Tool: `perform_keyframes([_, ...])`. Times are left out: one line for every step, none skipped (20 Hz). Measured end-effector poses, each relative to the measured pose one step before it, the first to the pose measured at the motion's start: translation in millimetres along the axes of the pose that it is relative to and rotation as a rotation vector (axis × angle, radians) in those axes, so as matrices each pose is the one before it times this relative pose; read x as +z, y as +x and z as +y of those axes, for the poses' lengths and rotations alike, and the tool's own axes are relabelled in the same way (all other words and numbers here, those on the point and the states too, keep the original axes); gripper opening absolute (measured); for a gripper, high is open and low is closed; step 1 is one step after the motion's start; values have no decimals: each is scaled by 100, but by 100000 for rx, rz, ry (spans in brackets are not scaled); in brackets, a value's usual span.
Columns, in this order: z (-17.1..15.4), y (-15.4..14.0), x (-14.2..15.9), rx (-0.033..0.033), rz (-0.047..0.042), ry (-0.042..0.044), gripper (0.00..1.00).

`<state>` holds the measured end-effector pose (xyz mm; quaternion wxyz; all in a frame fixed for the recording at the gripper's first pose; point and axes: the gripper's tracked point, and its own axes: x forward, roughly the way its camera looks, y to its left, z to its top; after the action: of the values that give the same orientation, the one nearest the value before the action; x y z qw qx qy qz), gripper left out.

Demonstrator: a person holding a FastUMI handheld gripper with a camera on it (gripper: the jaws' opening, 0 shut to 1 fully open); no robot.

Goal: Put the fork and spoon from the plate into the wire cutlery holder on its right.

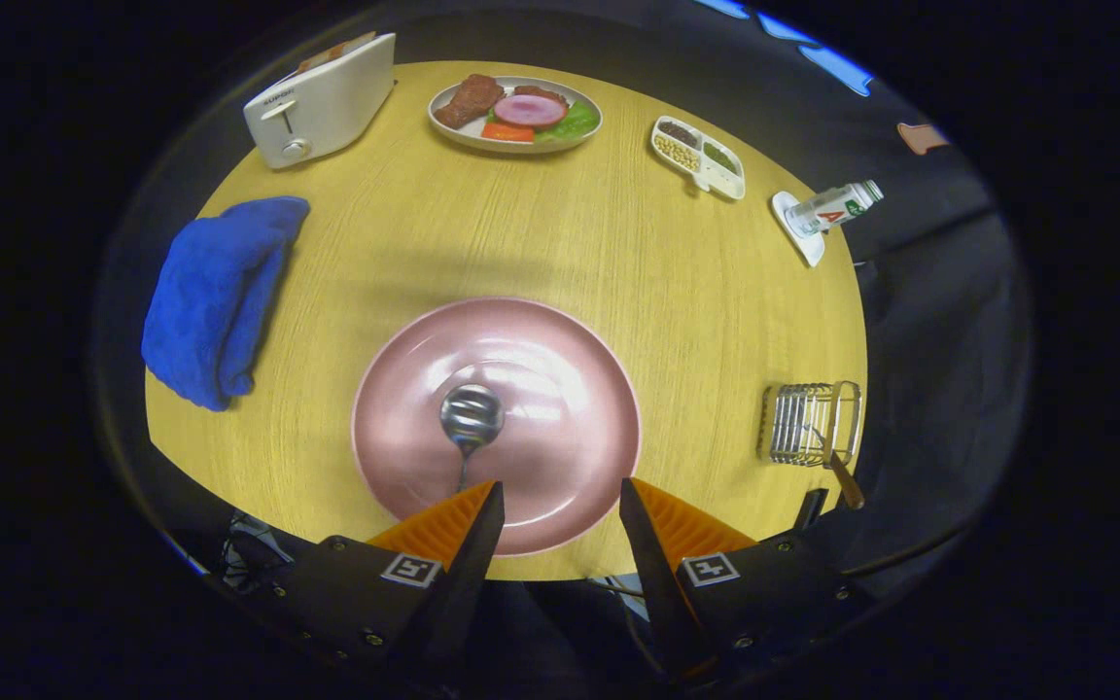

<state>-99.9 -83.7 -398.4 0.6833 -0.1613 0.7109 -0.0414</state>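
Blue cloth (215, 297) lay bunched at the table's (560, 243) left edge; white toaster (322, 100) stood beyond it. Food plate (515, 113) sat at the far side. Pink plate (497, 423) lay just ahead of the fingers, spoon (471, 420) on it, bowl near the plate's centre, handle running back under the left finger. Gripper (556, 506) hung above the plate's near rim, fingers spread wide, nothing between them. Further right: divided dish (699, 156), bottle (832, 206) on a small saucer. Wire cutlery holder (806, 424) stood right of the pink plate, a brown handle (845, 478) sticking out of it.
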Motion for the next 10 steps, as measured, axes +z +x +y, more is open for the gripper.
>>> perform_keyframes([524, 320, -182, 1098, 574, -86, 75])
perform_keyframes([529, 543, -256, 960, 610, -420, 75])
perform_keyframes([376, 379, -185, 519, 835, -521, 75])
perform_keyframes([617, 501, -247, 958, 892, -430, 75])
perform_keyframes([460, 412, -92, 1088, 504, 44, 75])
perform_keyframes([711, 502, -287, 1077, 905, 88, 75])
perform_keyframes([-15, 366, -284, 508, 791, -90, 75])
perform_keyframes([143, 381, -158, 229, 564, 15, 75])
perform_keyframes([184, 403, -271, 414, 682, -163, 75])
perform_keyframes([501, 339, -89, 270, 611, -507, 74])
